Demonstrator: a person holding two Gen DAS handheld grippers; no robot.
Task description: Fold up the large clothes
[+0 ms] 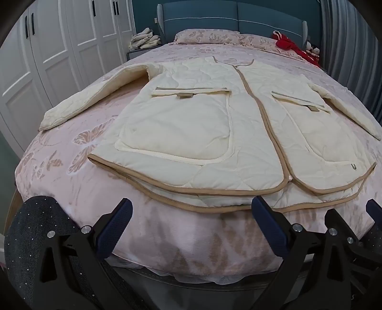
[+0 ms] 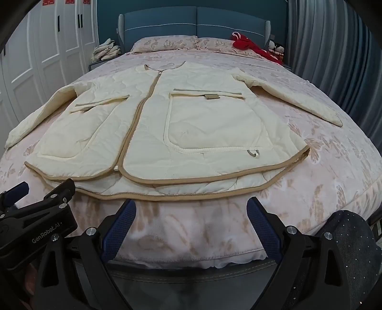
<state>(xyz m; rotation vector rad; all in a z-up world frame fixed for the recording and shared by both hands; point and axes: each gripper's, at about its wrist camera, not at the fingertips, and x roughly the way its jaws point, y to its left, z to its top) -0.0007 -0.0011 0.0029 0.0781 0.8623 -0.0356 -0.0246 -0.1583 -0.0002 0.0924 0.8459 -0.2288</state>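
Note:
A cream quilted jacket with tan trim lies flat and front-up on the pink bed, both sleeves spread outward and its hem toward me. Its left sleeve runs off to the left, its right sleeve to the right. My left gripper hovers open at the foot of the bed, just short of the hem, nothing between its blue pads. To its right my right gripper is also open and empty, below the hem.
White wardrobe doors line the left wall. A pile of pale folded cloth sits on a bedside stand. Red fabric and small dolls lie by the pillows near the blue headboard. Grey curtains hang at the right.

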